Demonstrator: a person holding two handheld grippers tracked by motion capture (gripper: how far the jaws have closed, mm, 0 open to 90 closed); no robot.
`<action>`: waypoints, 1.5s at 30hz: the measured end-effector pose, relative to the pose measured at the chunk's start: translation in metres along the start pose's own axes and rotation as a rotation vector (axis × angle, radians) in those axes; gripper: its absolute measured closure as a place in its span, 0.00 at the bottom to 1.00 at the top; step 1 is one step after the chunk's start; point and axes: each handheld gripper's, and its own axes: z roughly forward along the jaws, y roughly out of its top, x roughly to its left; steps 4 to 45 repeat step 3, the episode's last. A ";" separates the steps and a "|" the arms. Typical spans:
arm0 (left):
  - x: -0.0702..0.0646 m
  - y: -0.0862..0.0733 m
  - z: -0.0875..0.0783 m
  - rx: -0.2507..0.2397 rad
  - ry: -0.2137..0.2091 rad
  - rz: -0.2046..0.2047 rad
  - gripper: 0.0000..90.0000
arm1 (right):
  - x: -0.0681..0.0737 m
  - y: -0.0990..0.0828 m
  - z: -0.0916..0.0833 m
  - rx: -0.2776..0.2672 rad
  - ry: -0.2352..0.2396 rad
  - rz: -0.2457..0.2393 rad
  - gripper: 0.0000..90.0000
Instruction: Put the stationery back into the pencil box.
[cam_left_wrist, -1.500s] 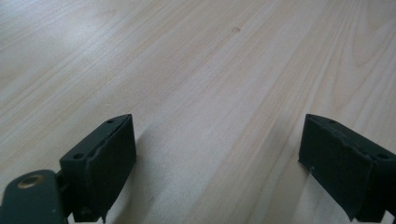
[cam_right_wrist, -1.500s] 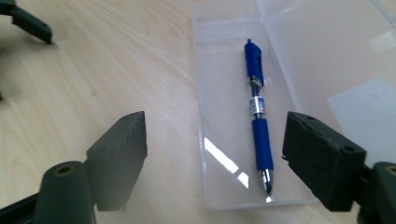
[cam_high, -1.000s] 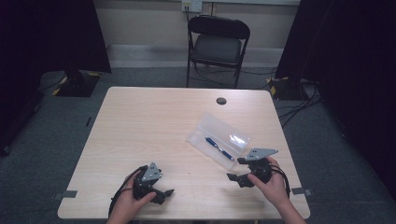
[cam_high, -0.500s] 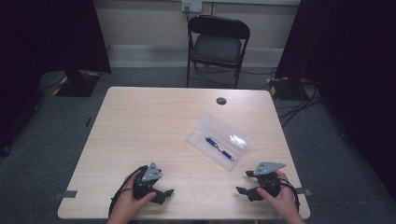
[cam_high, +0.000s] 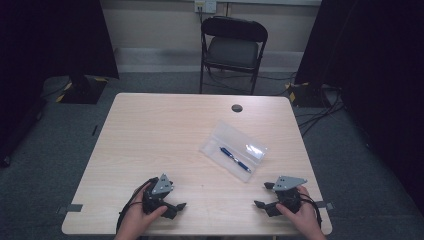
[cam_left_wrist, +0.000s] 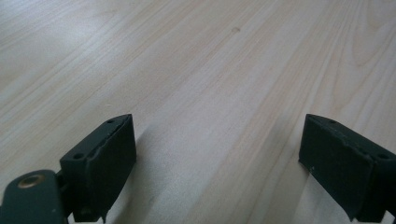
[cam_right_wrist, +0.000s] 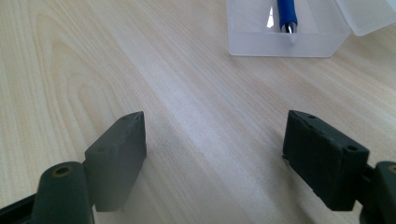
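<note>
A clear plastic case (cam_high: 234, 150) lies open on the right half of the table, with a blue pen (cam_high: 235, 159) inside it. The right gripper view shows the case's near end (cam_right_wrist: 282, 35) and the pen's tip (cam_right_wrist: 286, 14) at the top. My left gripper (cam_high: 175, 206) rests near the table's front edge at the left, jaws wide apart over bare wood (cam_left_wrist: 215, 140). At the front right my right gripper (cam_high: 262, 196) is open too, a short way in front of the case, with nothing between its jaws (cam_right_wrist: 212, 149).
The light wooden table (cam_high: 165, 135) has a dark round grommet (cam_high: 236, 108) near its far edge. A black folding chair (cam_high: 232, 47) stands behind the table. Cables (cam_high: 320, 107) lie on the floor at the right.
My right gripper has drawn back from beside the case toward the table's front right edge. The left gripper has stayed in place.
</note>
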 end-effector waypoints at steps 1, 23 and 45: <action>0.000 0.000 0.000 0.000 0.000 0.000 0.12 | 0.000 0.000 0.000 -0.004 0.008 0.000 0.23; 0.000 0.000 0.000 0.000 0.000 0.000 0.12 | 0.001 0.000 0.000 0.004 -0.004 -0.009 0.23; 0.000 0.000 0.000 0.000 0.000 0.000 0.12 | 0.001 0.000 0.000 0.004 -0.004 -0.009 0.23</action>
